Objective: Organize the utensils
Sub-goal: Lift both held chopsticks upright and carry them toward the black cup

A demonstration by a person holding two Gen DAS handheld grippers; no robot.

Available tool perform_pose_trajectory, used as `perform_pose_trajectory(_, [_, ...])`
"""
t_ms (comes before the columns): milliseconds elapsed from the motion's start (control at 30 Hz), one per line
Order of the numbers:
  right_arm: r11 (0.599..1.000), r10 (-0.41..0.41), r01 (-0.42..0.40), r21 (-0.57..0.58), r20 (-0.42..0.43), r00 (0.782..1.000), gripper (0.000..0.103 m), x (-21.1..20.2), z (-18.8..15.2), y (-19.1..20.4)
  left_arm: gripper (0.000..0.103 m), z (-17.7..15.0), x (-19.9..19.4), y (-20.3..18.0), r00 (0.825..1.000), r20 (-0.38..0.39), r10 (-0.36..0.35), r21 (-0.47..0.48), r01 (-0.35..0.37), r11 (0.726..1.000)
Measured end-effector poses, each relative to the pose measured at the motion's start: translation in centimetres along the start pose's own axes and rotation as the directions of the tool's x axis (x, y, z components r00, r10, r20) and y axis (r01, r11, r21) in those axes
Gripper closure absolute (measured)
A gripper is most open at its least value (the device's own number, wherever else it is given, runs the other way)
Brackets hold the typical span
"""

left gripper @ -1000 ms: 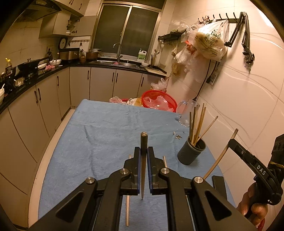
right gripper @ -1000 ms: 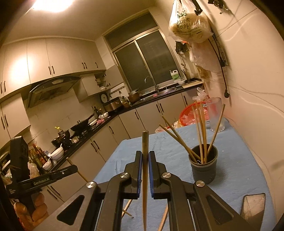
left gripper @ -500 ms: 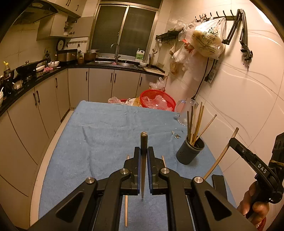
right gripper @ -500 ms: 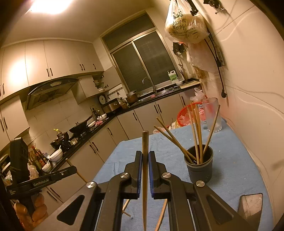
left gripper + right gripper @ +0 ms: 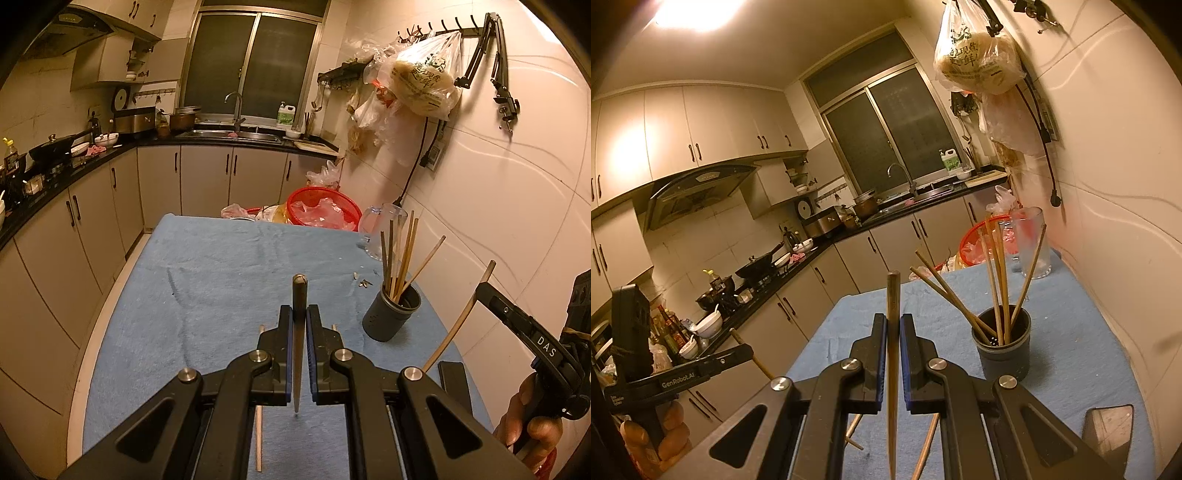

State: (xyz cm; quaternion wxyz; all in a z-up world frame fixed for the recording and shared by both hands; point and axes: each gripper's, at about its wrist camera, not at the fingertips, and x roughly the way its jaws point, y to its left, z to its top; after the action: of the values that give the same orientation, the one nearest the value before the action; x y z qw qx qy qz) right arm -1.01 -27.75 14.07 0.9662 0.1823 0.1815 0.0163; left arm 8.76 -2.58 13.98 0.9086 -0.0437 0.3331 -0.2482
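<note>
- Left wrist view: left tongs pressed together on a dark chopstick, pinched near mid-length, blunt end standing up past the tips, thin end hanging below.
- Likely light, stiff, smooth; a thin rod like this probably swivels in a pinch, so mid-length hold looks sound, nearer the thick end for steadier aim.
- Ahead and right of the tongs: dark cup on the blue tabletop, already holding several sticks fanned outward.
- Under the tongs: loose stick flat on the cloth, a second one just right of it, mostly hidden.
- Far right: right tongs with a pale chopstick slanting through them, person's hand below.
- Beyond the cup: glass jug, red basket; small scraps on the cloth near the cup.
- Right wrist view: right tongs clamped on the pale chopstick, upright, gripped about mid-length.
- Cup just right and ahead of the tongs; leaning sticks crowd the mouth and may block a straight drop.
- Below the tongs: two loose sticks on the cloth.
- Lower right: dark slab lying on the tabletop, clear of the path.
- Far left: left tongs, held off the tabletop edge.
</note>
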Motion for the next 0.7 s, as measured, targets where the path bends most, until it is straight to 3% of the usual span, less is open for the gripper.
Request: perform_pose_trajectory(700, [1.000, -0.019, 0.019, 0.008, 0.037, 0.999, 0.095, -1.6, 1.6, -1.2, 0.096, 1.2, 0.8, -3.1, 1.000, 0.000, -0.012, 0.064, 0.012, 0.998])
